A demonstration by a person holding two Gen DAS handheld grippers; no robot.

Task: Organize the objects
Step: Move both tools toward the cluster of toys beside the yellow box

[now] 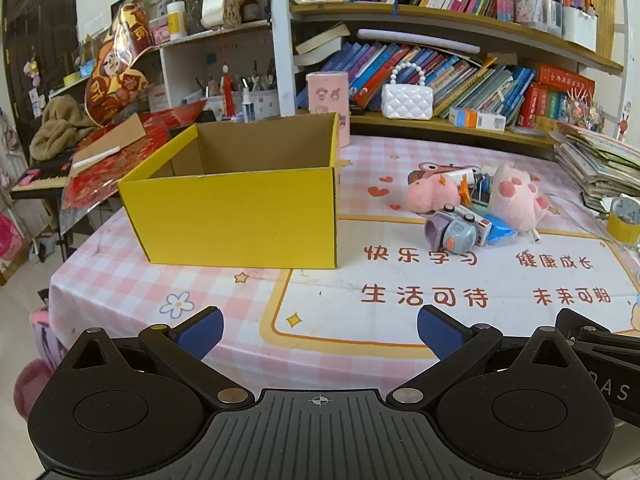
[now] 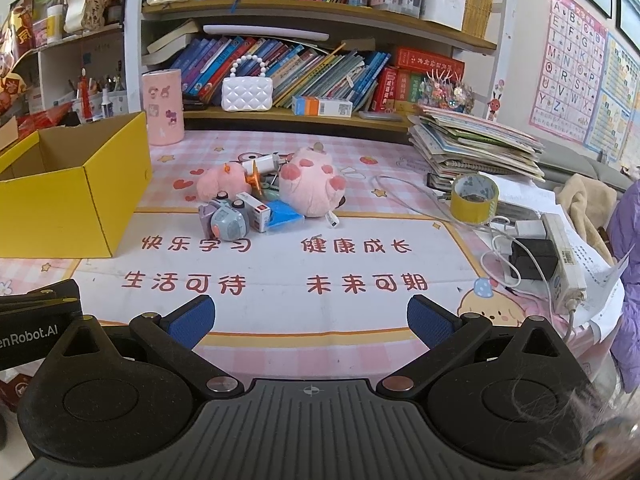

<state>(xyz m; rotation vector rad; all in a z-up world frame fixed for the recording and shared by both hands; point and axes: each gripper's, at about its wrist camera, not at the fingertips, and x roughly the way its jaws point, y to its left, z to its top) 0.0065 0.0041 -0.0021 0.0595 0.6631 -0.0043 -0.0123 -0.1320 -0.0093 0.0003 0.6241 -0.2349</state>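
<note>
Toy pile [image 2: 272, 196] sits mid-table on the pink checked cloth [image 2: 360, 152]: two pink plush toys, a grey-purple toy camera [image 2: 224, 220], a small white box, a blue piece, all touching. Yellow box [image 1: 236, 208] stands open and looks empty, just left of the pile. Left gripper [image 1: 320, 332] and right gripper [image 2: 311, 320] both hover at the near table edge, jaws spread wide, nothing between them. Likely first pick: the camera, front and unobstructed. Approach low, straddle its body, avoid nudging the white box beside it.
</note>
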